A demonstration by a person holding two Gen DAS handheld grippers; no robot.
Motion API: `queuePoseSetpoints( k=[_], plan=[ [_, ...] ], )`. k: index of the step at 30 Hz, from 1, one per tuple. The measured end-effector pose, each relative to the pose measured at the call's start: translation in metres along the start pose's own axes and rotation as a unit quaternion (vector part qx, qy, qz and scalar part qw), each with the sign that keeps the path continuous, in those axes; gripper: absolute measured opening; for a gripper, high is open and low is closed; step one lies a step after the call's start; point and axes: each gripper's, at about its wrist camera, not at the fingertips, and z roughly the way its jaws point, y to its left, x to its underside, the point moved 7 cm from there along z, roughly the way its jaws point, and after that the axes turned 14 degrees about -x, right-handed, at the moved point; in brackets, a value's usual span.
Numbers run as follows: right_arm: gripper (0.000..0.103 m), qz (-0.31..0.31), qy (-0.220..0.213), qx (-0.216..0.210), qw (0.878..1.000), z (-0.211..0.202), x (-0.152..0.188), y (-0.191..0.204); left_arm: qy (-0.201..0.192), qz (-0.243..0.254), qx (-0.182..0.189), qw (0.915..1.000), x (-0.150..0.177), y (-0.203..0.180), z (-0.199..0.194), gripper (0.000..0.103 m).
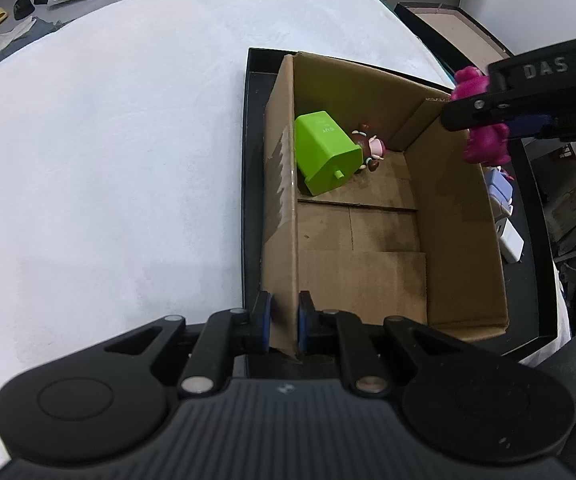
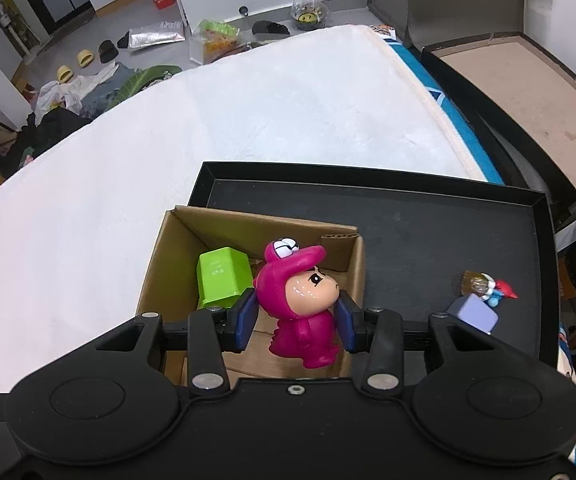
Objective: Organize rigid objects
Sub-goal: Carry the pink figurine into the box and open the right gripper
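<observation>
a: starting nearest — what's the left gripper point(image 1: 284, 322) doing?

b: its pads are pressed onto the near wall of the cardboard box point(image 1: 280, 216), one inside and one outside. i'd say it's steadying the box.

a: and the right gripper point(image 2: 296, 314)?

b: pinching a pink figurine point(image 2: 299, 304) by its sides, upright, hanging over the open box — not set down yet. in the left view the same toy shows at about 2 o'clock, above the box's right wall.

a: what's in the box already?

b: a green block point(image 1: 323, 152) lying on its side at the far left corner, and a small doll point(image 1: 369, 150) touching it on the right. the near half of the floor is bare cardboard.

a: so how far along?

b: my guess is past halfway. two things are in, a third is about to drop, and at least two wait outside: a lilac cube point(image 2: 473, 314) and a tiny figure with a red cap point(image 2: 497, 290), side by side on the black tray point(image 2: 427, 240) at 3 o'clock of the box. the left view also shows something white by the box's right wall; i can't tell what.

a: and the tray?

b: the box stands in its left part, on the white-covered table point(image 2: 208, 128).
</observation>
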Motion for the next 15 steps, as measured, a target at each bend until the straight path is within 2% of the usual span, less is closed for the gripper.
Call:
queuePoseSetpoints(
  k=[9,15],
  plan=[
    [0.044,0.003,0.014,0.022,1.0,0.019,0.001,0.002,0.0,-0.005,0.008,1.0,0.0,0.004,-0.001,0.013],
    [0.045,0.009,0.008,0.026,1.0,0.012,0.003,-0.001,0.001,-0.006,0.009,0.9999,0.0,0.004,-0.001,0.013]
  ],
)
